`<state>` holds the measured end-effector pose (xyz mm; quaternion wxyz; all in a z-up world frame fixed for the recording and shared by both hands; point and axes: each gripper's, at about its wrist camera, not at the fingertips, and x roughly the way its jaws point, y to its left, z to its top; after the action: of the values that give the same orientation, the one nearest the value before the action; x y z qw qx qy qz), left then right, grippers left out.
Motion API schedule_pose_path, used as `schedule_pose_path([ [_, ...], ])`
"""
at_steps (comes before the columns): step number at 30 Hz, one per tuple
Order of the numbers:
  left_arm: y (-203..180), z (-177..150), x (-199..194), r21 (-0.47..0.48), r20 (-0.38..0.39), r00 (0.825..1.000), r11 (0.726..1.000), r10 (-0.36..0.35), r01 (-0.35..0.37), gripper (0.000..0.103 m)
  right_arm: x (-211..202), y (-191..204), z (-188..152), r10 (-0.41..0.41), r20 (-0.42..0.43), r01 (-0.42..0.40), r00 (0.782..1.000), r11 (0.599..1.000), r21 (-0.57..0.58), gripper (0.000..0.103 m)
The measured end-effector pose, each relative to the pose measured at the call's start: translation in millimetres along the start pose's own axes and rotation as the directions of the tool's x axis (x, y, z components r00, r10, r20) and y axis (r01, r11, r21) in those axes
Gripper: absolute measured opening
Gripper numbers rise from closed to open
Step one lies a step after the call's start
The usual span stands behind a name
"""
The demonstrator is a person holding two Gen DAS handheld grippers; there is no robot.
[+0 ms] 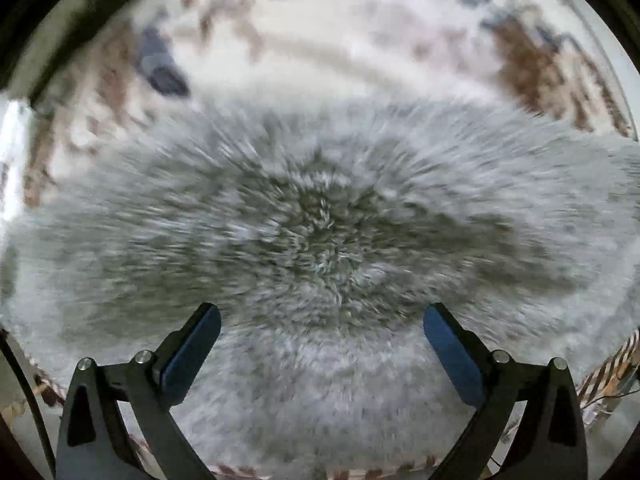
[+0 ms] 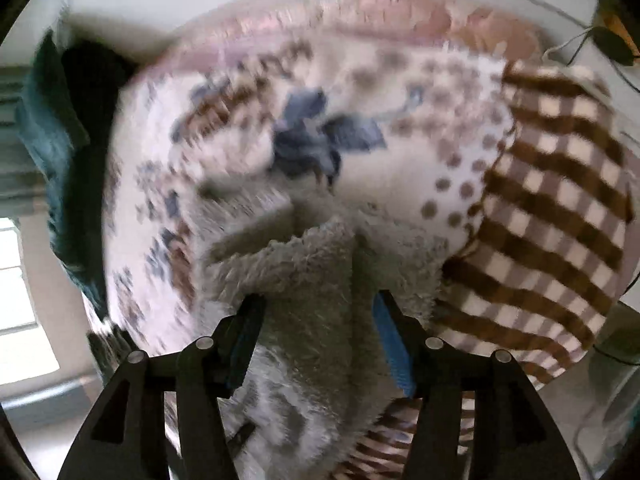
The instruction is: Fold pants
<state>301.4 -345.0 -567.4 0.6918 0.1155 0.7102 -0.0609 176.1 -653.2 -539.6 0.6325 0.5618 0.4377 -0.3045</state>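
Patterned blanket under everything. 1 fuzzy grey pants spread below left gripper, wide open, empty. Right gripper part open; pants fold betw jaws, grip unclear. 2 grippers.

A: Soft daylight, brightest at the pale window on the right wrist view's left edge. Heavy motion blur.

B: The fluffy grey fleece pants smear radially; fisheye corners go black.
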Motion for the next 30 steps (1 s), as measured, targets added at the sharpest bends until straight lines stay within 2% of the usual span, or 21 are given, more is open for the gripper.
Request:
schedule_pose_path([
  [4, -9.5, -8.0, -33.1, 0.02, 0.089, 0.995, 0.999, 0.033, -0.035, 0.103, -15.5, 3.1, -5.0, 0.068, 0.038, -0.068, 0.997, 0.998, 0.011, 0.062],
  [5, -12.7, -10.4, -36.9, 0.03, 0.098, 0.994, 0.999, 0.036, -0.04, 0.103, -9.9, 7.6, -4.4, 0.05, 0.026, -0.049, 0.998, 0.999, -0.018, 0.067],
  [7, -18.5, -14.3, -39.2, 0.058, 0.106, 0.993, 0.997, 0.045, -0.051, 0.103, 11.9, 15.4, -2.0, -0.035, -0.02, 0.033, 0.999, 0.996, -0.086, 0.066],
  [9, -25.2, -18.9, -37.7, 0.074, 0.102, 0.994, 0.996, 0.049, -0.057, 0.103, 29.6, 16.5, -2.9, -0.144, -0.037, 0.139, 0.989, 0.983, -0.117, 0.006],
  [11, -26.6, -30.2, -39.4, 0.073, 0.098, 0.994, 0.996, 0.048, -0.056, 0.103, 22.6, 15.1, -2.0, -0.169, 0.001, 0.168, 0.986, 0.98, -0.106, 0.006],
  [13, -22.3, -33.7, -39.4, 0.067, 0.104, 0.993, 0.996, 0.046, -0.053, 0.103, -0.7, 16.5, 1.9, -0.208, 0.111, 0.221, 0.972, 0.968, -0.12, 0.006],
  [14, -20.8, -34.5, -39.8, 0.066, 0.107, 0.993, 0.996, 0.05, -0.057, 0.103, -6.7, 12.8, 4.7, -0.217, 0.126, 0.231, 0.968, 0.966, -0.114, 0.006],
  [15, -19.6, -35.5, -37.9, 0.066, 0.105, 0.993, 0.996, 0.053, -0.06, 0.103, -1.4, 6.2, 8.2, -0.241, 0.087, 0.25, 0.967, 0.961, -0.113, 0.007],
  [17, -15.2, -36.8, -34.1, 0.062, 0.097, 0.994, 0.997, 0.047, -0.053, 0.103, 33.0, -7.6, 12.9, -0.304, -0.082, 0.292, 0.949, 0.947, -0.135, 0.014],
  [18, -14.7, -37.8, -33.8, 0.062, 0.094, 0.995, 0.997, 0.044, -0.05, 0.103, 40.4, -12.0, 12.1, -0.301, -0.123, 0.286, 0.946, 0.95, -0.125, 0.017],
  [19, -13.4, -38.6, -34.4, 0.065, 0.098, 0.994, 0.997, 0.043, -0.049, 0.103, 40.9, -14.0, 10.5, -0.276, -0.138, 0.262, 0.951, 0.958, -0.112, 0.022],
  [21, -11.5, -42.7, -36.8, 0.071, 0.109, 0.993, 0.996, 0.05, -0.058, 0.103, 24.1, -9.4, 8.1, -0.273, -0.091, 0.262, 0.958, 0.958, -0.119, 0.053],
  [24, -5.0, -53.0, -35.8, 0.059, 0.098, 0.994, 0.996, 0.055, -0.061, 0.103, -9.3, -13.3, -4.9, -0.215, -0.007, 0.214, 0.977, 0.975, -0.065, 0.069],
  [26, 1.5, -59.2, -32.0, 0.038, 0.077, 0.996, 0.998, 0.054, -0.057, 0.103, -10.0, -17.6, -17.2, -0.194, -0.038, 0.192, 0.98, 0.98, -0.048, 0.069],
  [28, 6.0, -64.6, -26.9, 0.027, 0.064, 0.996, 0.997, 0.066, -0.068, 0.103, 12.4, -20.2, -32.6, -0.158, -0.132, 0.154, 0.978, 0.987, -0.042, 0.069],
  [29, 9.0, -65.7, -23.4, 0.024, 0.056, 0.996, 0.997, 0.071, -0.073, 0.103, 26.9, -21.0, -39.8, -0.158, -0.182, 0.152, 0.97, 0.987, -0.049, 0.066],
  [30, 12.1, -67.0, -19.9, 0.017, 0.048, 0.996, 0.997, 0.075, -0.076, 0.103, 37.4, -22.4, -46.3, -0.151, -0.214, 0.143, 0.965, 0.988, -0.053, 0.044],
])
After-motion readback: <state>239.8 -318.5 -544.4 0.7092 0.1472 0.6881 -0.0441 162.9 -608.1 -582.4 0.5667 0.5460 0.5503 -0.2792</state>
